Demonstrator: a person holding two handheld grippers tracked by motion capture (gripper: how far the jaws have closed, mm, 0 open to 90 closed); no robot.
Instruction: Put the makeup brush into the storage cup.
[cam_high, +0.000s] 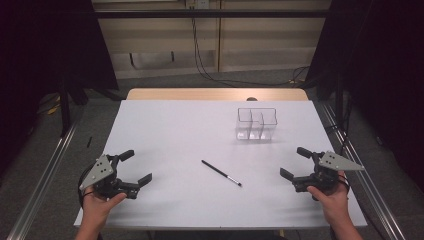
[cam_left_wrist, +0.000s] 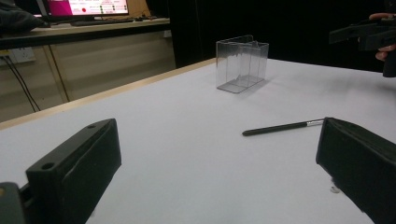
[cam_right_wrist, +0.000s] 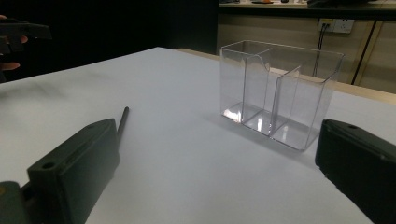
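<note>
Nothing is held yet, so the work looks just begun. The thin black brush is laid flat on the white table, in front of the clear box. The left gripper and right gripper are kept wide open and empty, well apart on either side of the brush. The brush probably needs to be pinched next.

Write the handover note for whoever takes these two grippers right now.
Left gripper: open, empty, resting at the near left of the table.
Right gripper: open, empty, at the near right.
Brush: lies flat on the table between the grippers, untouched.
Clear organizer: upright toward the far right, its compartments empty.
Done: nothing yet.
Left: probably pick up the brush and stand it in a compartment.
</note>
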